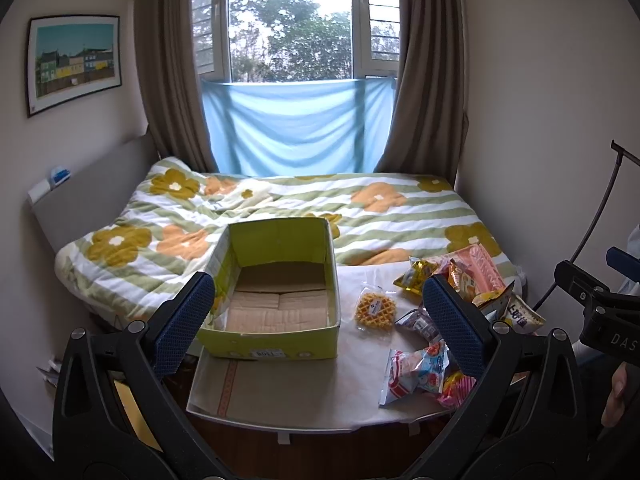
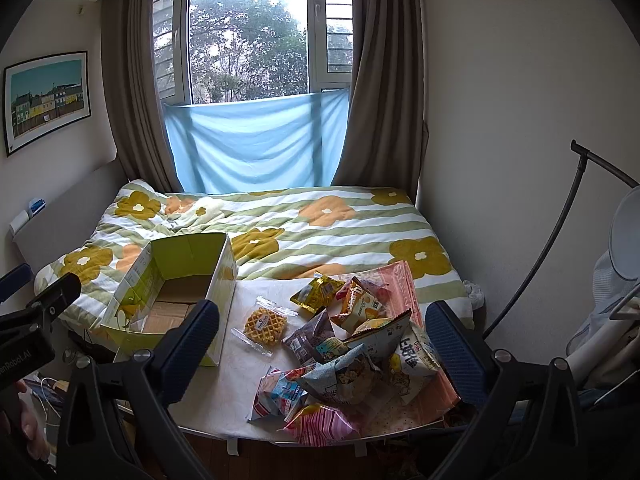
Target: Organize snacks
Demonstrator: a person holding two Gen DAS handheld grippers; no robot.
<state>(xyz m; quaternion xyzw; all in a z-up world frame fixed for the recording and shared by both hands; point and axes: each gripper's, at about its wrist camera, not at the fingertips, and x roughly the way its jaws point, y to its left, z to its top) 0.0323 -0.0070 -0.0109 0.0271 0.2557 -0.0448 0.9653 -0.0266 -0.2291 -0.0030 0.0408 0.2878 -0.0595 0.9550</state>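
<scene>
An open green cardboard box (image 1: 276, 344) (image 2: 218, 280) sits empty at the left of a white board (image 1: 304, 392) (image 2: 224, 396) at the foot of the bed. A wrapped waffle (image 1: 375, 309) (image 2: 265, 325) lies just right of the box. Further right is a heap of several snack packets (image 1: 460, 280) (image 2: 360, 344), among them a blue-and-white packet (image 1: 416, 368) (image 2: 280, 392). My left gripper (image 1: 318, 324) is open, held back from the box with nothing between its fingers. My right gripper (image 2: 322, 350) is open too, hovering before the snack heap.
Behind the board lies a bed with a flowered quilt (image 1: 280, 204) (image 2: 320, 224), then a window with brown curtains (image 1: 168, 72). A black curved lamp stand (image 2: 560, 220) and white fabric items (image 2: 616, 304) stand at the right wall. A headboard (image 1: 92, 196) runs along the left.
</scene>
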